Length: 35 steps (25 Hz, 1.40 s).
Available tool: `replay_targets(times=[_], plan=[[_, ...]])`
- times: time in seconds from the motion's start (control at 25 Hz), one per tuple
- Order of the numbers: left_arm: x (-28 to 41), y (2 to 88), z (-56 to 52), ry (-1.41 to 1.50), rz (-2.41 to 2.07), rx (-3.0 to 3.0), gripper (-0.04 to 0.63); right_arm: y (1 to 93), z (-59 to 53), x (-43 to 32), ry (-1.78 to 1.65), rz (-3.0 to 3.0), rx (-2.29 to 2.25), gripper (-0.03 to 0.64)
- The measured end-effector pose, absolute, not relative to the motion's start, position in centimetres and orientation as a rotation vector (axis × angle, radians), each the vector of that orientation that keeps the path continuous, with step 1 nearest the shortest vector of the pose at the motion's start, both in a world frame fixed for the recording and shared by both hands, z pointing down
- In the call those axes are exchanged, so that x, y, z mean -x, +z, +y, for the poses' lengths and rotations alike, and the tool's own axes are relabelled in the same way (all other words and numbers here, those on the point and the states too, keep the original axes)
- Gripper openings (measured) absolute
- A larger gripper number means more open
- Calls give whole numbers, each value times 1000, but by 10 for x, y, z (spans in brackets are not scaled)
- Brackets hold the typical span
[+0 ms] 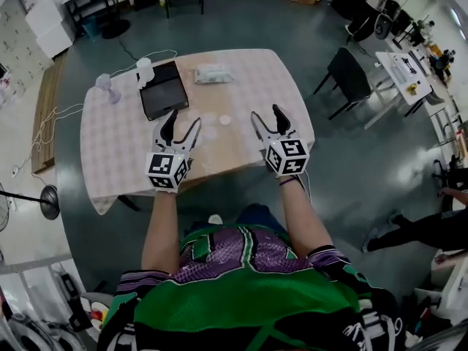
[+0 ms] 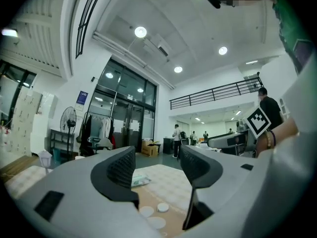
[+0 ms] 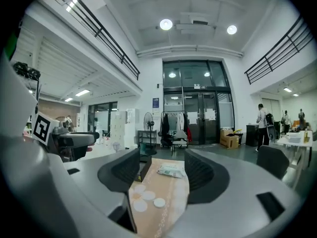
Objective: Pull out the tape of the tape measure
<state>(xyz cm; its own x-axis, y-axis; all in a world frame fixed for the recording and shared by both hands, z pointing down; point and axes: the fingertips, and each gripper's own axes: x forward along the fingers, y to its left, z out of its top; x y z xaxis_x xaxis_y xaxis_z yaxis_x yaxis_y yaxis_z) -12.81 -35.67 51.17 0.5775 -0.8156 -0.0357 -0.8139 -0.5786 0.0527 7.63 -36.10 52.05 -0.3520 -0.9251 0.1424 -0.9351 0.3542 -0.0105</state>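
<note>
Tape measure: probably the small white round case (image 1: 224, 120) lying on the pale patterned desk (image 1: 110, 145), between the tips of the two tools and touching neither. It is too small to be sure. Pale flat discs (image 1: 210, 131) lie just beside it. The left tool (image 1: 185, 117) and the right tool (image 1: 265, 112) are held side by side over the near part of the desk, each with its jaws wide apart and nothing between them. Farther back sit a black tablet (image 1: 163, 92) and a white packet (image 1: 213, 74).
</note>
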Motion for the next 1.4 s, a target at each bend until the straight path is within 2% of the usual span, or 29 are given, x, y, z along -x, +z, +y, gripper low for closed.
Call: replay_targets(times=[0.6, 1.4], plan=[[91, 579, -378, 155, -1385, -2652, 285, 620, -410, -57, 299, -2437, -1380, 270], [71, 632, -459, 265, -1612, -2387, 285, 770, -508, -31, 422, -2380, -682, 262]])
